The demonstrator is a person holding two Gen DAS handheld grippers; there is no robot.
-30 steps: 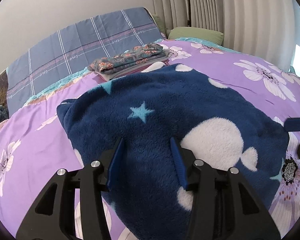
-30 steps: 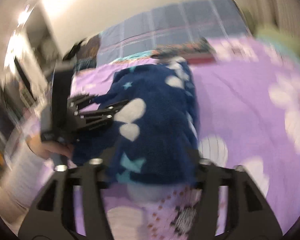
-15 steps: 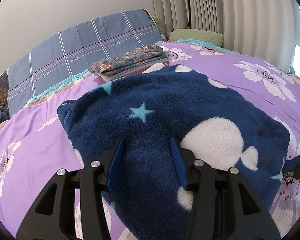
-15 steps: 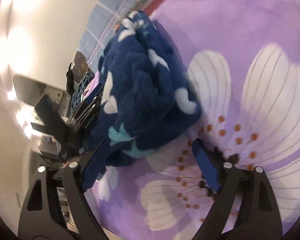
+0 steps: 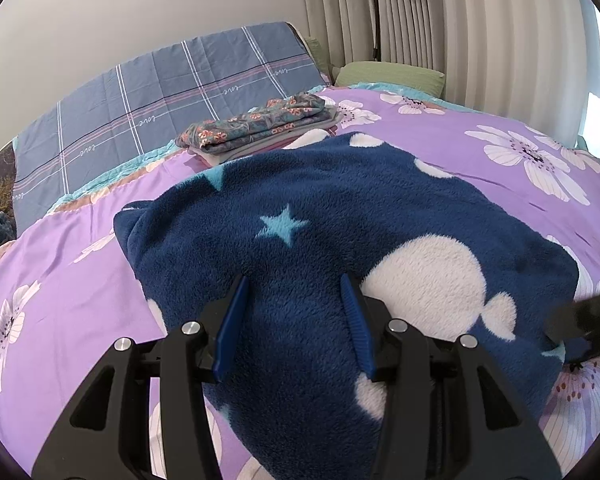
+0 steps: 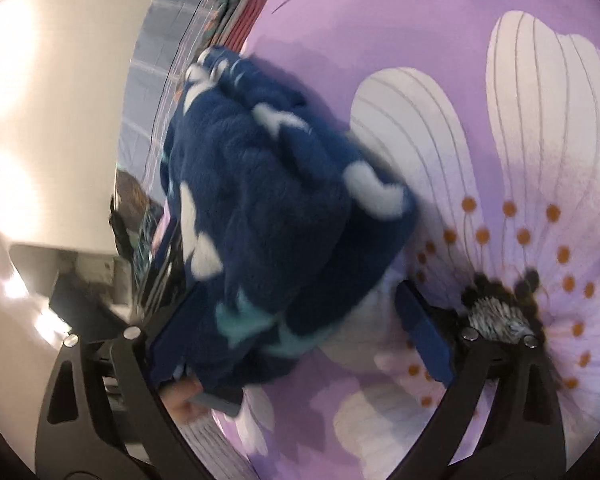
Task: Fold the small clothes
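Observation:
A dark blue fleece garment with white patches and pale blue stars lies folded on the purple flowered bedspread. My left gripper is at its near edge, and thick fleece fills the gap between the two blue pads. In the right wrist view the garment's corner bulges between the fingers of my right gripper. Those jaws are opening wide, and the right-hand pad stands clear of the cloth. One black finger of the right gripper shows at the right edge of the left wrist view.
A stack of folded clothes sits beyond the garment, in front of a blue-grey checked cover. A green pillow and pale curtains are at the back right. A hand shows low in the right wrist view.
The right gripper has rolled, sunk toward the bedspread at the garment's corner, and spread its jaws. The left gripper and the fleece in it have stayed put.

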